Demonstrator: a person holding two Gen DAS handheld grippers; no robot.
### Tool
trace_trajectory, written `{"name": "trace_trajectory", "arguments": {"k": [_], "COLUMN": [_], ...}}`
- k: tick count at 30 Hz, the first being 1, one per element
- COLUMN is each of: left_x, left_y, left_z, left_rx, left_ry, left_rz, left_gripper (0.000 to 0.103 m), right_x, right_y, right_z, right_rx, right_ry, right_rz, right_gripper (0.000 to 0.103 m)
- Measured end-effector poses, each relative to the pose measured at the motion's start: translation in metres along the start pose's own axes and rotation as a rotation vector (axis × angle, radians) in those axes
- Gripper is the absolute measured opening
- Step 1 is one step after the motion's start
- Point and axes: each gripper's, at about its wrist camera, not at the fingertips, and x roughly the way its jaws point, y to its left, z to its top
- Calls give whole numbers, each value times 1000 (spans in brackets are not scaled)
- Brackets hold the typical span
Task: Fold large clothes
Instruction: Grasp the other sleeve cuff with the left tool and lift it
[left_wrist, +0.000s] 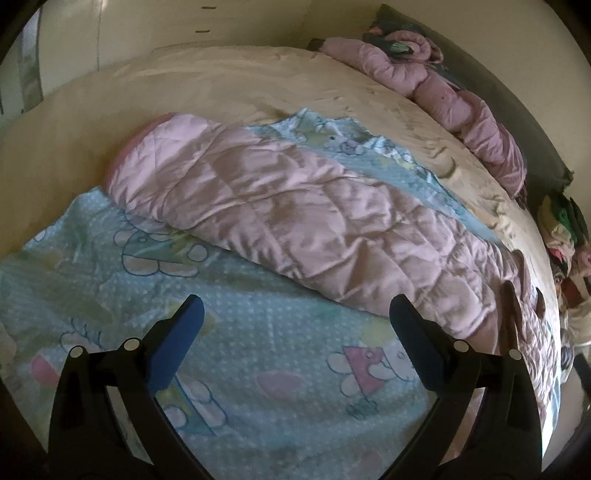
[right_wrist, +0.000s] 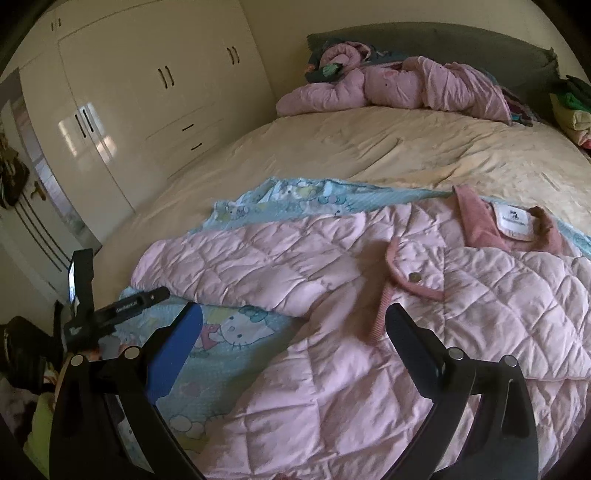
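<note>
Black tongs (left_wrist: 295, 314), blue pads (left_wrist: 177, 341), silver rivets.

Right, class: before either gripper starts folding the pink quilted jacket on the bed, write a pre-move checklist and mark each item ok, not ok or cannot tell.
1. Left gripper open and holding nothing: ok.
2. Right gripper open and holding nothing: ok.
3. Pink quilted jacket laid out on the cartoon-print sheet: ok.
4. Sleeve stretched out and within view for a first fold: ok.
5. Jacket front closed: not ok; the snap flap lies open near the collar.
6. Jacket hem lying flat: cannot tell, out of view.
</note>
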Motion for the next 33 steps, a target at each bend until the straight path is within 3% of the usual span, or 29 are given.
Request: {"name": "trace_trajectory", "arguments": {"k": [12,17,21,23,33], "left_x": [41,53,48,40,-37], "left_y": [52,70,73,74,25], "left_z": [27,39,50,55,71], "left_rx": [-208,-297,-316,-306,-191], "left_ry": [16,-28,-52,-75,-243], "left_rz": [-39,-53,-7,-15,-45], "left_gripper": [94,92,49,35,16], "right_x": [6,-9,-26,-33,-73], "right_y": [-24,-45,-65,-74,-110], "right_z": [-16,-26,-35,-39,-55], "right_rx": [57,100,128,142,204], "right_ry": [21,12,6,0,-37], "right_rz": [-4,-20,-43,-56,-77], "right_gripper": [99,99,99,99,99]}}
